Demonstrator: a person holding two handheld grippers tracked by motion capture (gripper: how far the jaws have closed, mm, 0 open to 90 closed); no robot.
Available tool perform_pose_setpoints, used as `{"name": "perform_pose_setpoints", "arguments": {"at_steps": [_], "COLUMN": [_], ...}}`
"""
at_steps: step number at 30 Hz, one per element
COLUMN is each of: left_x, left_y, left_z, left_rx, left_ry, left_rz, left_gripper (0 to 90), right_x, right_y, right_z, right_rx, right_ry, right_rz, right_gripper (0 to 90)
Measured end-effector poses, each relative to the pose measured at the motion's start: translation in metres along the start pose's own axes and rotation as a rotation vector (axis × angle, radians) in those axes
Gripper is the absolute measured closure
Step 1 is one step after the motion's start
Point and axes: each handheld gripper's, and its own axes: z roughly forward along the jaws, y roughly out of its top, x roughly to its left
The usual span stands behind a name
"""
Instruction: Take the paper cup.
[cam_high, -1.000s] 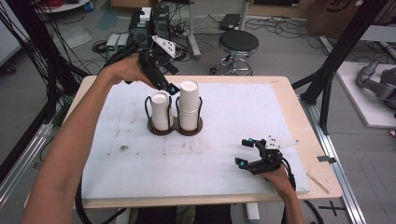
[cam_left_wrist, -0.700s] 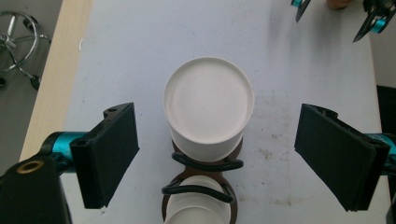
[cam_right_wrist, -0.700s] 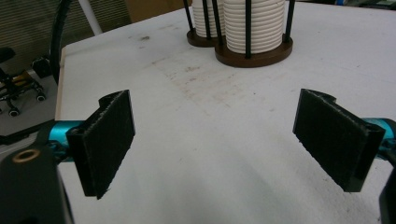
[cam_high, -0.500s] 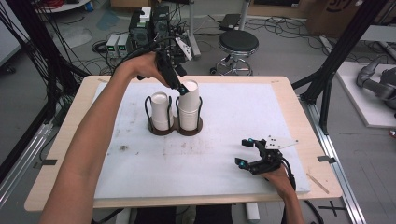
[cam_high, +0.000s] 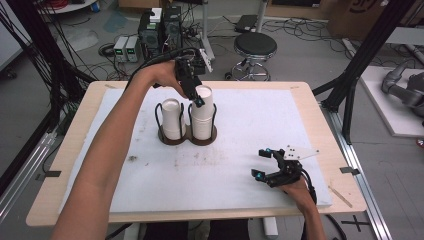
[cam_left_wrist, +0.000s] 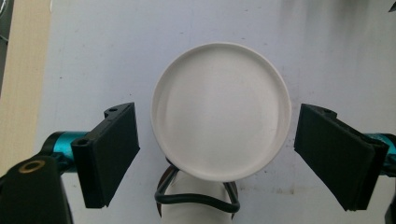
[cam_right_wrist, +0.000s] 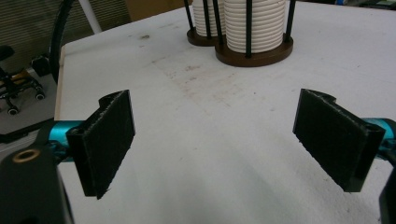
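**Left hand-held gripper now over the taller cup stack, jaws wide**

Left hand-held gripper (cam_left_wrist: 215, 140): points straight down over the taller stack of white cups (cam_left_wrist: 220, 109). Jaws stand wide, one to each side of the top cup's rim, a clear gap on both sides; pads touch nothing. In the left gripper view the rim sits centred between the jaws, and just below it the black wire loop of the holder (cam_left_wrist: 196, 198) crosses the shorter stack.

Change from the earlier frames: one second ago this gripper was up and off to the far left of the stacks, above the shorter one. Half a second ago it had swung in over the taller stack. Now it sits lower, its tips level with the top cup's rim in the high view (cam_high: 199, 102). Jaw width looks unchanged.

Outward: the shorter stack (cam_high: 171, 119) stands just beside the taller one, on the person's left, both in the brown-based wire holder on the white sheet (cam_high: 240, 150) covering the bench (cam_high: 310, 97).

Right hand-held gripper (cam_high: 271, 165): rests on the sheet well apart from the stacks, near the bench's near right edge, jaws wide and empty; same place as in both earlier frames.
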Motion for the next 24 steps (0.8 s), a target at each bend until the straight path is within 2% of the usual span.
{"name": "perform_pose_setpoints", "arguments": {"at_steps": [10,11,12,13,15,24], "left_x": [0.002,0.002,0.003,0.003,0.003,0.003], "left_y": [0.008,0.009,0.01,0.01,0.011,0.01], "left_z": [0.012,0.013,0.012,0.012,0.012,0.009], "left_rx": [0.061,0.059,0.059,0.059,0.058,0.048], "left_ry": [0.002,-0.003,-0.007,-0.012,-0.017,-0.019], "left_rz": [-0.014,-0.011,-0.006,-0.003,0.0,0.006], "left_gripper": [15.4,15.9,21.8,21.8,29.3,30.7], "right_x": [0.0,0.0,0.0,0.0,0.0,0.0], "right_y": [0.0,0.0,0.0,0.0,0.0,0.0], "right_z": [0.0,0.0,0.0,0.0,0.0,0.001], "right_rx": [-0.002,0.0,0.002,0.002,0.003,0.009], "right_ry": [0.001,0.002,0.003,0.003,0.003,0.003], "right_rz": [-0.004,0.003,0.005,0.005,0.001,0.0], "right_gripper": [13.4,13.4,13.3,13.3,13.3,13.3]}}
